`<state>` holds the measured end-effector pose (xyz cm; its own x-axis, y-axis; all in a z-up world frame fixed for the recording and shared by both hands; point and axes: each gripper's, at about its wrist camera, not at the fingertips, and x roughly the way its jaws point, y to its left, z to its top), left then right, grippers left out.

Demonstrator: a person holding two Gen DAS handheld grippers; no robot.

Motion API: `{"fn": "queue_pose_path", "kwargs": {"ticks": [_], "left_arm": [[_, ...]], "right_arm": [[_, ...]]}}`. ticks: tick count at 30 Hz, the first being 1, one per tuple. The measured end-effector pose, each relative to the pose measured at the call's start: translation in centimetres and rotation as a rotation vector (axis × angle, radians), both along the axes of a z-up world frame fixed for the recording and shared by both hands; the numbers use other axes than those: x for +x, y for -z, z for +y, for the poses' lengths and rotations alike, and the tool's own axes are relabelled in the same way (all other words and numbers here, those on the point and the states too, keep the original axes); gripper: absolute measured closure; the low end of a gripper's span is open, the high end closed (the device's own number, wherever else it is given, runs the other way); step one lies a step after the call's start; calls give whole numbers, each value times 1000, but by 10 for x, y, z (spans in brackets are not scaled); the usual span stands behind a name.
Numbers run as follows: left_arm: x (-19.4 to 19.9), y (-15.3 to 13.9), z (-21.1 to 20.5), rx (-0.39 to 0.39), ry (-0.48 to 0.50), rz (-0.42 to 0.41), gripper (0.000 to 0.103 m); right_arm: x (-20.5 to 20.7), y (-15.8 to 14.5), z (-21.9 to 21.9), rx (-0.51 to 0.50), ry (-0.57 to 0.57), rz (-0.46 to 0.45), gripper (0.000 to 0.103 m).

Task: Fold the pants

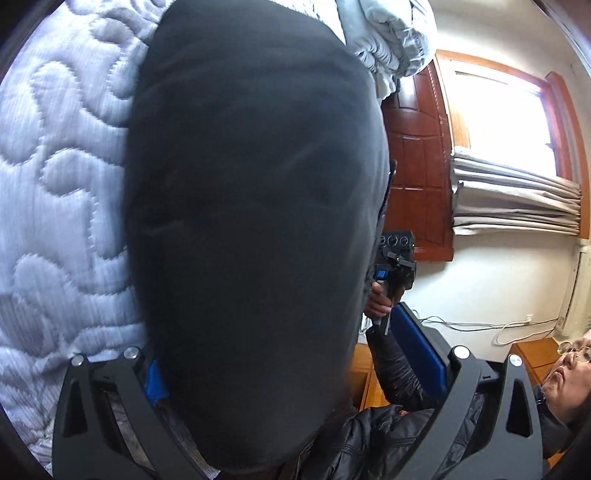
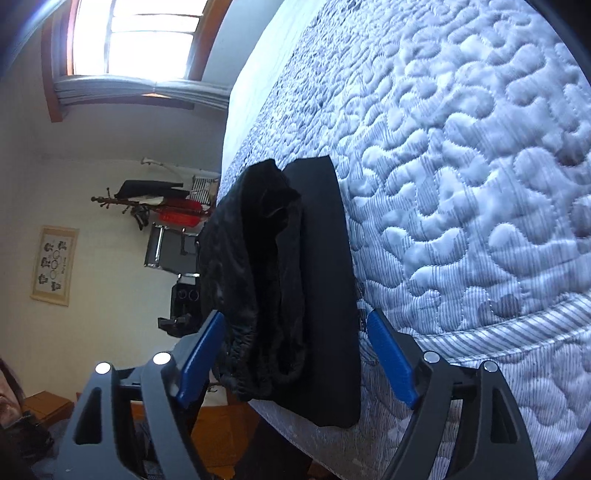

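Observation:
The black pants (image 2: 295,280) lie folded into a narrow stack on the quilted bed (image 2: 461,184), near its edge, with the bunched waistband on top. My right gripper (image 2: 299,354) is open, its blue pads (image 2: 391,362) on either side of the stack's near end, not closed on it. In the left wrist view the pants (image 1: 251,229) fill the middle of the frame, close to the lens. My left gripper (image 1: 295,369) is wide open with the cloth between its fingers; one blue pad (image 1: 417,339) is clear of the cloth. The right gripper's body (image 1: 395,258) shows beyond the pants.
A crumpled grey blanket (image 1: 391,33) lies farther along the bed. Beyond the bed edge are a wooden door (image 1: 417,166), a window with curtains (image 1: 513,195), a coat rack (image 2: 155,203), wooden furniture (image 2: 221,432) and the person's face (image 1: 569,373).

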<state>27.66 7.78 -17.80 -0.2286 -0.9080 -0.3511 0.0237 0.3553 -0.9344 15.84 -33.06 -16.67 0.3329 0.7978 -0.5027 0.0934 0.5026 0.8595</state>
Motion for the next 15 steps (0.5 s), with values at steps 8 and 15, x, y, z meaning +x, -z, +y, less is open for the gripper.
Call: {"fn": "queue_pose_path", "kwargs": {"ticks": [8, 15], "left_arm": [[4, 5, -10, 25, 15, 24, 3], [2, 7, -13, 54, 4, 24, 3]], "right_arm": [[18, 21, 7, 43, -93, 25, 19], [37, 26, 22, 87, -198, 12, 15]]}}
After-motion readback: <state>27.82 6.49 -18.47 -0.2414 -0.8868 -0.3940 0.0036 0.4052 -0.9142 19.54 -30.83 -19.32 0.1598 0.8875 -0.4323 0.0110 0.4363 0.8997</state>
